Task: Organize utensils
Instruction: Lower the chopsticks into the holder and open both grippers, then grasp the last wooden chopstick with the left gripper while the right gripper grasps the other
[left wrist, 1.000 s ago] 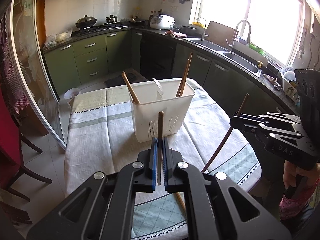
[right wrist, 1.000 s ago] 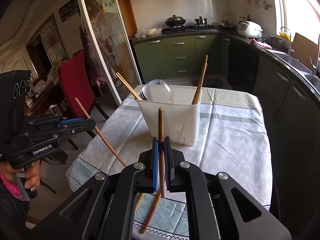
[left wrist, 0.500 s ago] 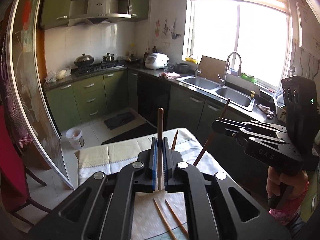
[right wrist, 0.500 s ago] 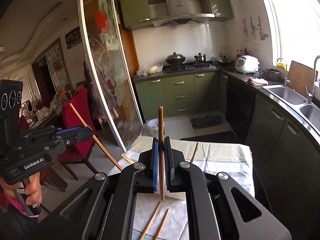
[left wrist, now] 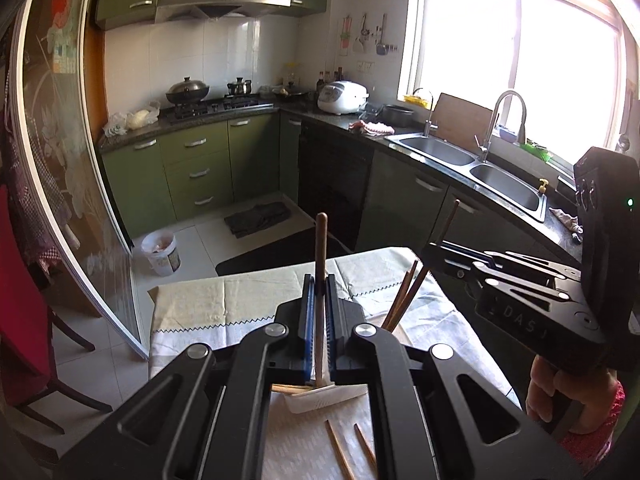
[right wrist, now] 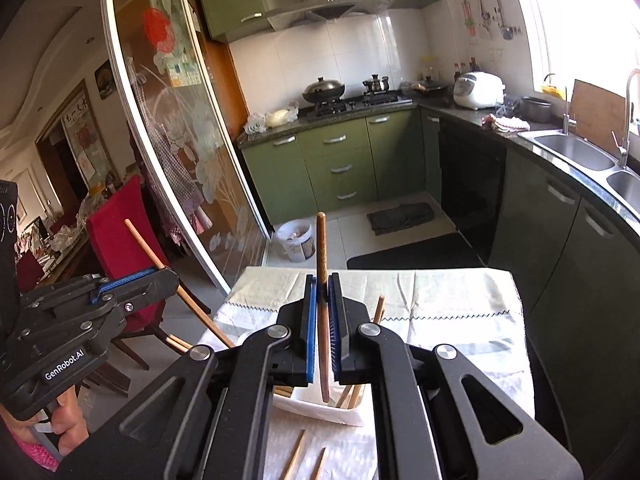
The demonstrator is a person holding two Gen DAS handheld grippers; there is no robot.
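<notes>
Gripping one chopstick (left wrist: 320,240) each, "GenRobot.AI" left tongs (left wrist: 319,280) and "DAS" right tongs (right wrist: 322,280) stay clamped.

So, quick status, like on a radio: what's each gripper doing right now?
Left gripper shut on a chopstick. Right gripper shut on another chopstick. White holder below, partly hidden. Two loose chopsticks on the tablecloth. Nothing in the way.

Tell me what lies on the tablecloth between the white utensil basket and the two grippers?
Two loose wooden chopsticks, lying side by side on otherwise bare cloth; both wrist views show them.
</notes>
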